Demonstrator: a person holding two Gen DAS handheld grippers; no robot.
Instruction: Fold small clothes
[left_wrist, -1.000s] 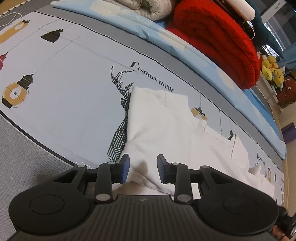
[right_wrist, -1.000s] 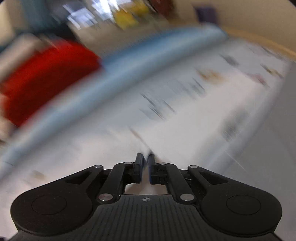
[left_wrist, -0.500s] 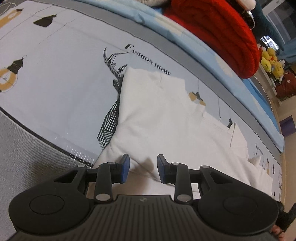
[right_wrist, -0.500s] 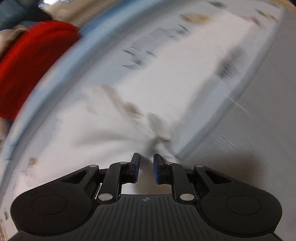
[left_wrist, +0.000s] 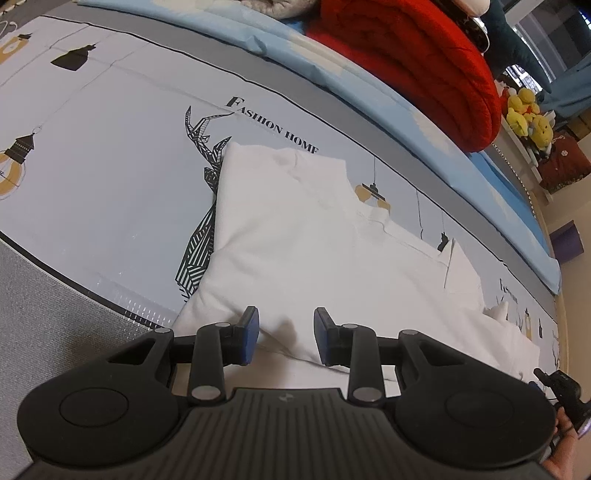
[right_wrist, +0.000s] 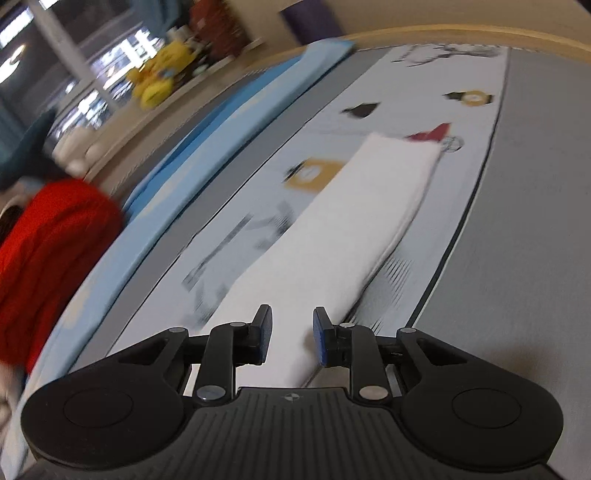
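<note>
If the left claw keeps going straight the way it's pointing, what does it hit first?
Most likely the white garment: the left claw stands open, pointing down at the near edge of the cloth, with folded fabric directly ahead between its tips. Beyond that lies the printed bedsheet. How near the cloth is stays unclear.

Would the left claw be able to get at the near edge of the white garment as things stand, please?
Probably yes: the left claw hangs open right over the white garment, its near edge lying between the jaws with nothing in the way.

Printed bedsheet (left_wrist: 110, 155) with lamps and "Fashion Home" lettering, light blue quilt (left_wrist: 369, 85) along the far edge, big red blanket (left_wrist: 413, 62) far right, yellow plushies (left_wrist: 528, 118) beyond.
</note>
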